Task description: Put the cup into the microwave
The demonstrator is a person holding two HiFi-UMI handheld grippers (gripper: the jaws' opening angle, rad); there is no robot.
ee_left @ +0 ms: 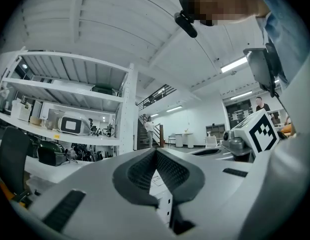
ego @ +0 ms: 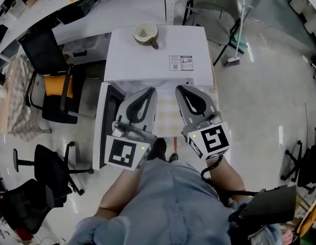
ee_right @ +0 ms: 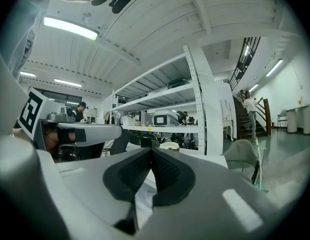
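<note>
Reaching forearms: both bare forearms, left (ego: 117,195) and right (ego: 230,173), come out from the light blue shirt (ego: 168,208) and go forward, side by side, toward the microwave (ego: 158,60).
Left gripper (ego: 150,91): it is held about level and points at the front edge of the microwave. Its marker cube (ego: 126,153) sits at the near end, over the hand.
Left jaws: in the left gripper view (ee_left: 156,151) the two dark pads meet at the tip, clenched, with nothing between them.
Right gripper (ego: 181,89): it lies just beside the left one, almost parallel, also level, with its tip at the same front edge. Its marker cube (ego: 211,139) is turned a little outward.
Right jaws: in the right gripper view (ee_right: 151,151) the pads are pressed together and they hold nothing.
Cup (ego: 145,33): it stands upright on top of the microwave, near the far edge, well apart from both tips. In the right gripper view the cup (ee_right: 169,146) shows just above the closed jaws.
Door (ego: 108,129): a panel with a dark face stands out at the left front of the microwave, beside the left gripper. It seems to be the door, open.
</note>
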